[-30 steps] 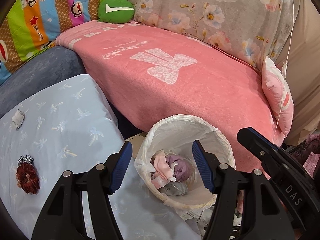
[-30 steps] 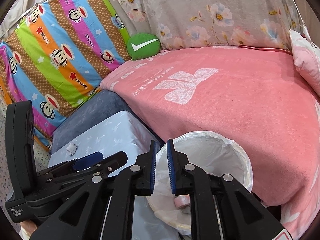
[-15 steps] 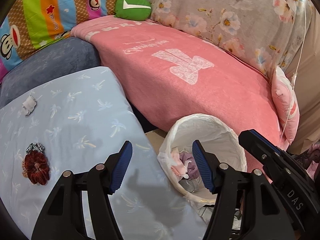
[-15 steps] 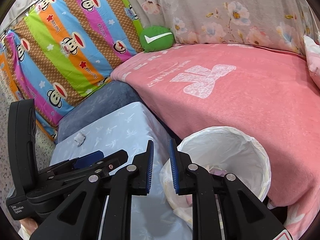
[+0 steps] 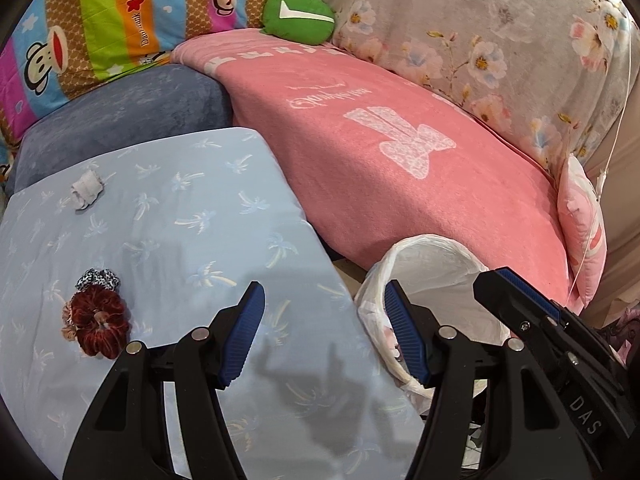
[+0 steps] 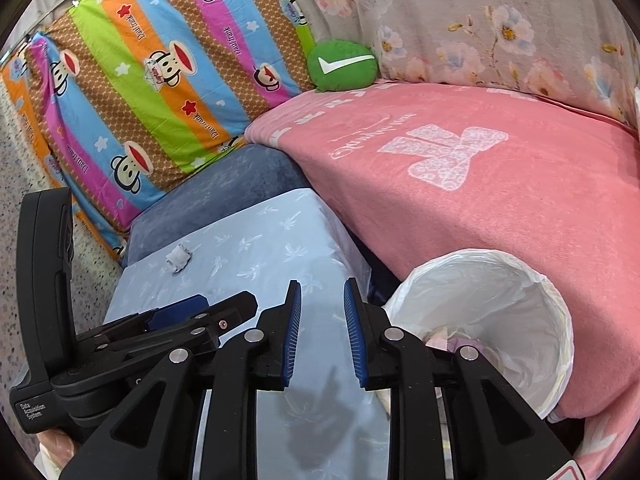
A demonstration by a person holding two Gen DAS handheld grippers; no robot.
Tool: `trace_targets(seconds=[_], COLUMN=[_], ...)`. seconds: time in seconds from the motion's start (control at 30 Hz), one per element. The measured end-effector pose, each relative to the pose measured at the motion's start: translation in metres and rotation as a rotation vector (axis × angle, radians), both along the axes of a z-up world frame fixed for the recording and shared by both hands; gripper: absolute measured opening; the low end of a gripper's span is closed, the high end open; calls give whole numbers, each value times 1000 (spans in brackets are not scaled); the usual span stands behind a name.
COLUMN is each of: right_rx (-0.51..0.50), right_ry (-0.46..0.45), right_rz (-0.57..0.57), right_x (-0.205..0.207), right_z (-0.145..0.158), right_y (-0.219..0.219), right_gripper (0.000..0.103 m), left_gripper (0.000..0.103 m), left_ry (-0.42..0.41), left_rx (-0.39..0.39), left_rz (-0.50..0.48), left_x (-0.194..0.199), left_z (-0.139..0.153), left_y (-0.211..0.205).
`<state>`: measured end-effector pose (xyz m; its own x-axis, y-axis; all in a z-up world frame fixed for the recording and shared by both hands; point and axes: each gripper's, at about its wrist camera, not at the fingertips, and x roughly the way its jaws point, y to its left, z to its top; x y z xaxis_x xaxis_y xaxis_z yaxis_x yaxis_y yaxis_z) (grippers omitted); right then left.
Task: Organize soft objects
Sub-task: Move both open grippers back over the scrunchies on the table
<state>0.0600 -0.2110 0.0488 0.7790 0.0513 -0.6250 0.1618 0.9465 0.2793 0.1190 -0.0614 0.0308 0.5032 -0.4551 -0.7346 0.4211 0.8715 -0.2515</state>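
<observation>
Left gripper: jaws spread wide, nothing between the blue ribbed pads. It hangs above the right edge of the pale blue palm-print cloth, its right finger overlapping the rim of the white-lined basket. A dark shadow of the tool falls on the cloth just below the pads.

Right gripper: jaws parted by a moderate gap, narrower than the left's, also empty. Seen from its own camera it sits over the same blue cloth, with the basket immediately to its right. The left tool's black body crosses the lower left of that view.

Soft items on the cloth:
- dark red velvet scrunchie, ruffled ring, lying flat toward the cloth's left side, well left of the left gripper.
- black-and-white spotted scrunchie, smaller, touching the red one's upper edge.
- small white-grey crumpled piece, rolled loosely, near the cloth's far edge; also visible from the right camera.

Inside the basket, from the right camera: pale pink and lilac fabric pieces, mostly hidden behind the gripper finger.

Surroundings: pink blanket with a white bow motif beyond the basket; green round cushion with a white tick at the back; striped monkey-print bedding on the left; grey floral fabric behind.
</observation>
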Motion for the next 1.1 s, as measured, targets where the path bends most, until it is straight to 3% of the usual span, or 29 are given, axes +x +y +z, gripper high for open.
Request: trace_targets(seconds=[0.57,1.1], right_rx=[-15,-11], right_ry=[51,169], right_rz=[133,303], right_x=[31,75], right_z=[-19,-65], right_y=[72,163], right_gripper=[27,34], left_gripper=[64,71], left_ry=[44,99], left_rx=[3,38], left_rz=[146,333], left_x=[14,39], left_z=[-19,-50], left_y=[77,175])
